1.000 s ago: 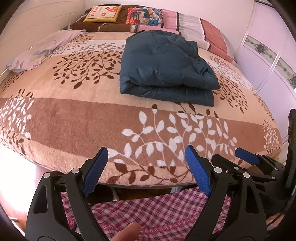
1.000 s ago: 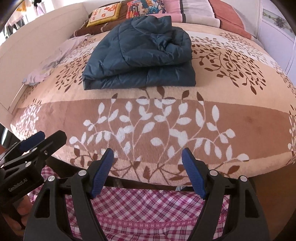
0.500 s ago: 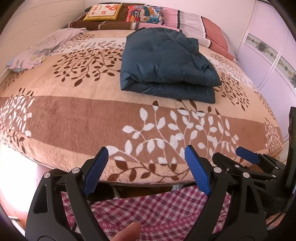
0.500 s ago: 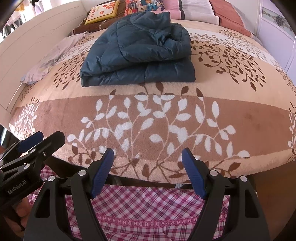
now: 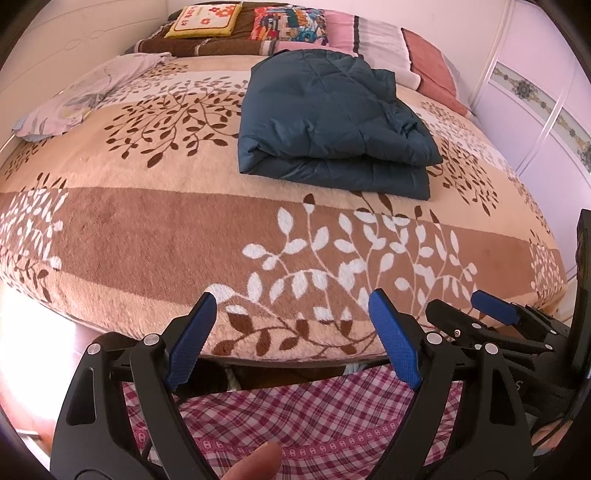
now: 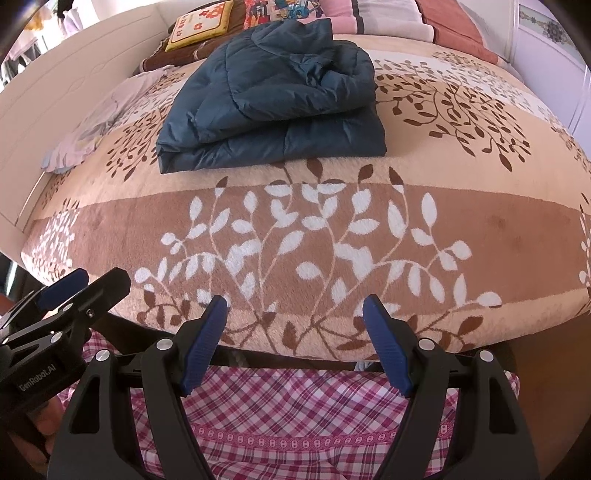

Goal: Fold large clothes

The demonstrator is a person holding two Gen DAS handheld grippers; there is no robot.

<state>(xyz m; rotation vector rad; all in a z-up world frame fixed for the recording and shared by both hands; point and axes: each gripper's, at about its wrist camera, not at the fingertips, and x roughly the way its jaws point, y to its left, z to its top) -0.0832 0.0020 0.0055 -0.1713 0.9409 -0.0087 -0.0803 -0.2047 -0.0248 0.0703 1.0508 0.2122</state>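
Observation:
A dark teal padded jacket [image 5: 332, 122] lies folded into a thick rectangle on the leaf-patterned bed blanket [image 5: 147, 229], toward the far middle; it also shows in the right wrist view [image 6: 273, 99]. My left gripper [image 5: 291, 306] is open and empty, held off the near edge of the bed, far from the jacket. My right gripper [image 6: 295, 306] is open and empty too, beside the left one at the same edge. Each gripper shows at the edge of the other's view.
Pillows [image 5: 288, 26] line the head of the bed. A pale lilac cloth [image 5: 85, 96] lies crumpled at the far left. A white wardrobe [image 5: 546, 96] stands to the right. The person's pink checked clothing [image 6: 295, 417] fills the foreground below the grippers.
Both grippers have risen and tilted slightly, so the bed and jacket sit lower and closer in view. The jacket has not moved and both grippers stay open.

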